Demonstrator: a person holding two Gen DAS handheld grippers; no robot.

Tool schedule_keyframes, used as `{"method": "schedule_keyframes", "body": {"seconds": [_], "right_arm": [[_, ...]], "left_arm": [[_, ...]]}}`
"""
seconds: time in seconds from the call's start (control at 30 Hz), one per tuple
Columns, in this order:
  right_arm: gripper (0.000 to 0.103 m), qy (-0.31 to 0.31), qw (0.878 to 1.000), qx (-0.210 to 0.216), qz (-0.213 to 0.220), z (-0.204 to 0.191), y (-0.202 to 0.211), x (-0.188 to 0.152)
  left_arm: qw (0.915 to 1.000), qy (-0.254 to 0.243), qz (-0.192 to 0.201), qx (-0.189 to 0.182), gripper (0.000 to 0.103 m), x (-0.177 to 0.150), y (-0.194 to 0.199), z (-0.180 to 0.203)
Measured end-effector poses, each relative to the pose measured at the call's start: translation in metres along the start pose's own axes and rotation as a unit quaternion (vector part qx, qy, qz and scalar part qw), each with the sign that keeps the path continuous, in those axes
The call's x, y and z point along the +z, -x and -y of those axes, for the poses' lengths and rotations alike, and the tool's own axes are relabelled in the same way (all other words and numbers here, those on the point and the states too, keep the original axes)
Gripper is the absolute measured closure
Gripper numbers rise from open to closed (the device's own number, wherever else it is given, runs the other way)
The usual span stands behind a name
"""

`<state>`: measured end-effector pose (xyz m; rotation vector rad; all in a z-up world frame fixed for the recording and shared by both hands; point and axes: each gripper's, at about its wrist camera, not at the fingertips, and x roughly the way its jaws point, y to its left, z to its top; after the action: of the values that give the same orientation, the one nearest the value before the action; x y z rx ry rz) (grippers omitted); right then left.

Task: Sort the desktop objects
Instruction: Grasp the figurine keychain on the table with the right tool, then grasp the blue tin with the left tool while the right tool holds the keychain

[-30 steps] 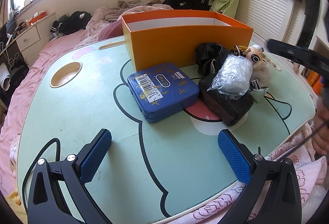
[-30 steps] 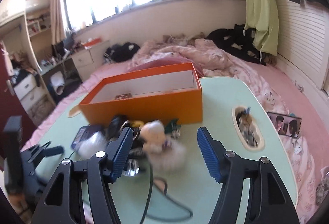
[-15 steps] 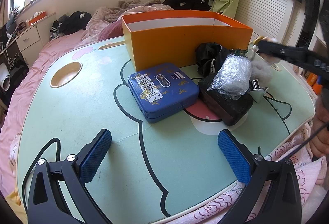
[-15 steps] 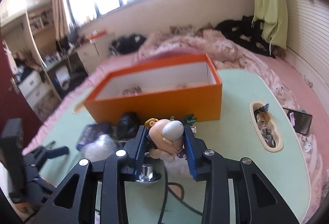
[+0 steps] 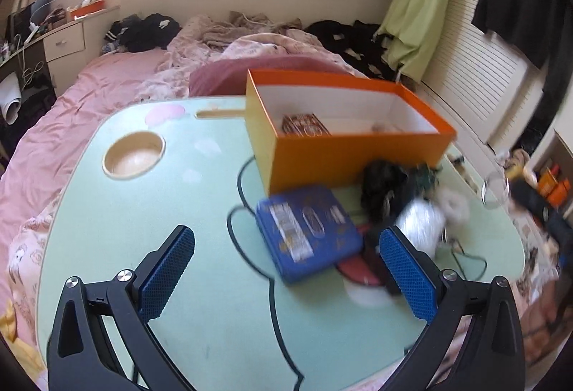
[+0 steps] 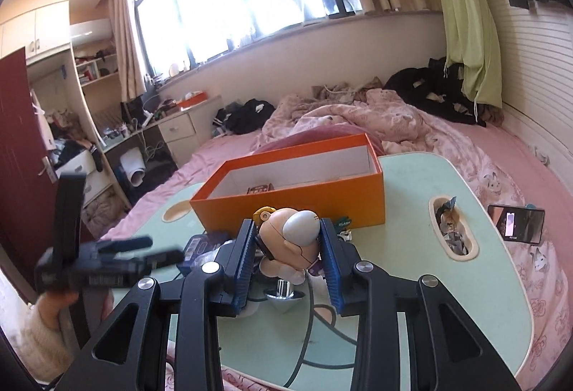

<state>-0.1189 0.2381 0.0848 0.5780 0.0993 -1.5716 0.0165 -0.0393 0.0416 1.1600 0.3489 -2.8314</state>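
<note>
My right gripper point(image 6: 288, 260) is shut on a small toy figure point(image 6: 292, 240) with a tan round head, held above the table in front of the orange box point(image 6: 297, 186). The orange box point(image 5: 343, 125) is open and holds a small printed pack point(image 5: 304, 124). My left gripper point(image 5: 286, 269) is open and empty above the green table point(image 5: 143, 211). Between its fingers lies a blue tin point(image 5: 308, 233). Right of the tin are a black bundle point(image 5: 383, 190), a clear plastic wrap point(image 5: 422, 222) and a white fluffy piece point(image 5: 454, 204).
A round cup recess point(image 5: 134, 156) sits at the table's left and an oval recess point(image 6: 453, 229) with scraps at its right. A phone point(image 6: 517, 222) lies on the pink bed beside the table. The left gripper point(image 6: 107, 258) shows blurred in the right wrist view.
My right gripper closed on the toy figure and lifted it off the table. My left gripper rose and swung left, now looking down into the orange box.
</note>
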Motion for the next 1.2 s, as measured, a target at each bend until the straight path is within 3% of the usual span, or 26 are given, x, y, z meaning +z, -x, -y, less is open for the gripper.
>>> {"method": "schedule_keyframes", "body": {"seconds": [0.2, 0.4, 0.8, 0.93, 1.03, 1.1, 1.2], "right_arm": [[0.069, -0.009, 1.000, 0.000, -0.008, 0.005, -0.003, -0.003], [0.069, -0.015, 1.000, -0.002, -0.008, 0.008, -0.002, -0.006], [0.069, -0.017, 1.000, 0.000, -0.010, 0.010, -0.003, -0.006], [0.069, -0.019, 1.000, -0.001, -0.010, 0.009, -0.003, -0.009], [0.069, -0.019, 1.000, -0.001, -0.012, 0.009, -0.003, -0.010], [0.069, -0.017, 1.000, -0.002, -0.015, 0.008, -0.004, -0.012], [0.069, -0.020, 1.000, -0.005, -0.019, 0.009, -0.006, -0.013]], "left_arm": [[0.9987, -0.027, -0.036, 0.022, 0.012, 0.004, -0.028, 0.008], [0.9990, -0.017, -0.041, -0.005, 0.040, -0.004, -0.030, 0.011], [0.9980, -0.018, -0.056, -0.023, 0.036, -0.006, -0.031, 0.017], [0.9975, -0.033, -0.062, 0.007, 0.020, 0.000, -0.042, 0.023], [0.9959, -0.027, -0.086, -0.002, 0.020, 0.001, -0.053, 0.022], [0.9930, -0.077, -0.082, 0.037, 0.020, -0.004, -0.057, 0.031], [0.9919, -0.099, -0.070, 0.037, 0.031, -0.009, -0.047, 0.034]]}}
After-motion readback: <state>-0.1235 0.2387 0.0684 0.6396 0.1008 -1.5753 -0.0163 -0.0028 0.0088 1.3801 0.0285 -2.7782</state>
